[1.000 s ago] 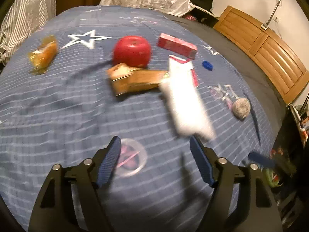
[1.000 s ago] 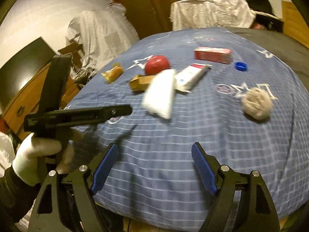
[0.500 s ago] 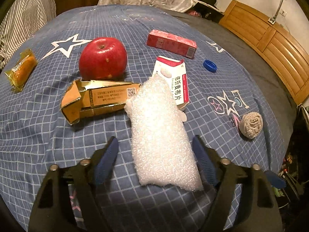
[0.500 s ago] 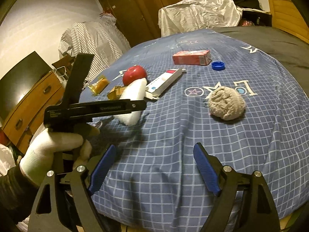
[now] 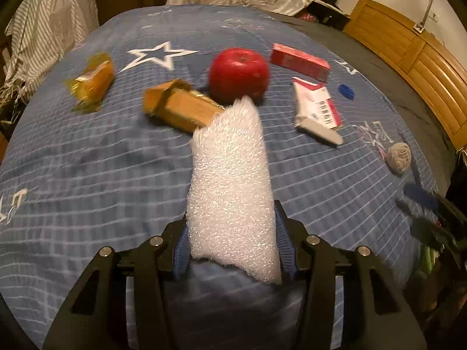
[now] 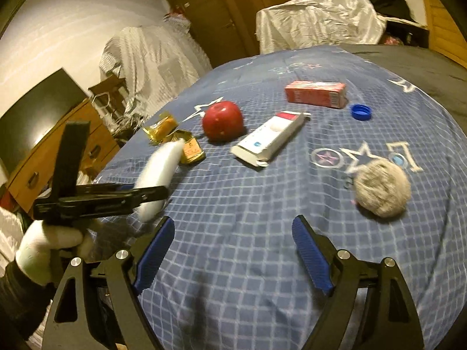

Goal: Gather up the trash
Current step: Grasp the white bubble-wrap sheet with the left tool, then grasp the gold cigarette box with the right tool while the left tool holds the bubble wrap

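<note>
Bed (image 6: 233,262) under a blue checked cover with stars. Lying on it: red apple (image 6: 223,120), torn yellow box (image 5: 181,109), orange packet (image 5: 92,83), red carton (image 6: 316,92), white-and-red box (image 6: 270,138), blue cap (image 6: 362,111), grey fuzzy ball (image 6: 381,186).

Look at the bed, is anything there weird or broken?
Yes. A whole red apple sits among the rubbish, though it looks like good food. The yellow carton beside it is torn open and crushed. The white and red box has its end flap hanging open.
</note>
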Motion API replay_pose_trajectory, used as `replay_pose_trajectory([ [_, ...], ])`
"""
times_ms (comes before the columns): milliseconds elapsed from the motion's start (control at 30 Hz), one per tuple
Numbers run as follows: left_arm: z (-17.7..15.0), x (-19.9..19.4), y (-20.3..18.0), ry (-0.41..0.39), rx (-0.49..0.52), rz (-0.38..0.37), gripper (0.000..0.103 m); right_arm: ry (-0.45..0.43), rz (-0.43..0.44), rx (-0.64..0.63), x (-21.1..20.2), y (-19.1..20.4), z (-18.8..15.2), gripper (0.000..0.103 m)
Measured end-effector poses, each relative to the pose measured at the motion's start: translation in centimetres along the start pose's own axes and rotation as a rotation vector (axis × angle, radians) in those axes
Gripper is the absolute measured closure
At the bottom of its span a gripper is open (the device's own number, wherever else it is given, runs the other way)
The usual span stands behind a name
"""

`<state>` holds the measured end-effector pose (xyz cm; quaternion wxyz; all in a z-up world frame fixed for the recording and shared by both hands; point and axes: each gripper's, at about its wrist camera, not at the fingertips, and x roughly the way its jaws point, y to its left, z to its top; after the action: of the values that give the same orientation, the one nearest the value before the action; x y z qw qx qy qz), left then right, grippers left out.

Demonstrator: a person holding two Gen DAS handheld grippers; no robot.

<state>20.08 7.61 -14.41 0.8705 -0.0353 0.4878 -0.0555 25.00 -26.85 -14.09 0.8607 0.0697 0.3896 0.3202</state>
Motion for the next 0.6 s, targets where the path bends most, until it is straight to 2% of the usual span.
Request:
replay_pose_trajectory([
  [200, -0.9, -1.1, 1.9, 0.013, 0.011, -0.015, 0.054, 0.031, 0.048, -0.071, 2.7, 2.1, 3.0, 0.02],
  [400, -1.2, -2.2, 5.7, -0.004, -0.06, 0.03, 0.054, 0.085, 0.087, -0.102, 6.6, 3.4, 5.5, 0.02],
  [467, -1.2, -2.4, 7.1, -0.008, -0.096, 0.066, 0.05, 0.116, 0.12, -0.107, 8.5, 4.1, 6.4, 0.02],
  [533, -0.8, -2.4, 8.2, -0.012, -0.126, 0.095, 0.037, 0.146, 0.152, -0.12, 10.5, 4.9, 7.4, 0.02],
  [600, -0.2, -2.2, 8.7, -0.007, -0.137, 0.119, 0.032, 0.166, 0.173, -0.122, 12.2, 5.7, 8.4, 0.02],
])
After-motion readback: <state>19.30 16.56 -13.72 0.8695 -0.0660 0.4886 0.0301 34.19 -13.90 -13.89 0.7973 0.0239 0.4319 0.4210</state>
